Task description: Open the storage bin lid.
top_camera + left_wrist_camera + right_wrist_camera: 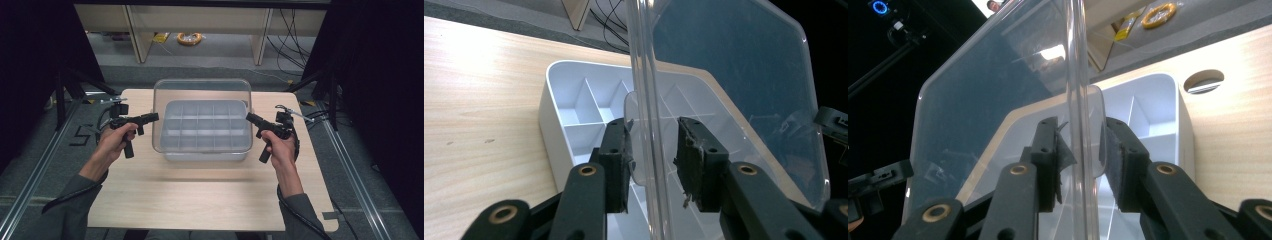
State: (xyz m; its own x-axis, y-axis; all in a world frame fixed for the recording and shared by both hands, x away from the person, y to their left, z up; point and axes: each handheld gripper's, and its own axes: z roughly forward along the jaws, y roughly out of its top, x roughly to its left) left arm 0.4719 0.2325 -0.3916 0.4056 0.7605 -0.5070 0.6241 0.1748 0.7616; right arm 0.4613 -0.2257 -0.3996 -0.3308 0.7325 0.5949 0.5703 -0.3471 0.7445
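Observation:
A white box (pixel 205 155) split into several compartments sits mid-table. Its clear lid (pixel 200 90) is tilted up over it, with the front edge raised off the box. My left gripper (pixel 156 116) grips the lid's left side and my right gripper (pixel 248 117) grips its right side. In the left gripper view the jaws (pixel 654 160) straddle the lid's (pixel 734 75) rim and a small clear tab, above the box (pixel 551 110). In the right gripper view the jaws (pixel 1083 160) close around the lid's (pixel 988 90) rim in the same way, with the box (pixel 1183 125) below. The compartments that show hold nothing.
The light wooden table (pixel 200 195) has bare room in front of the box and a round cable hole (pixel 1204 81) at the back. A yellow coil (pixel 189 38) lies on the floor beyond, near shelf legs. Dark curtains and stands flank both sides.

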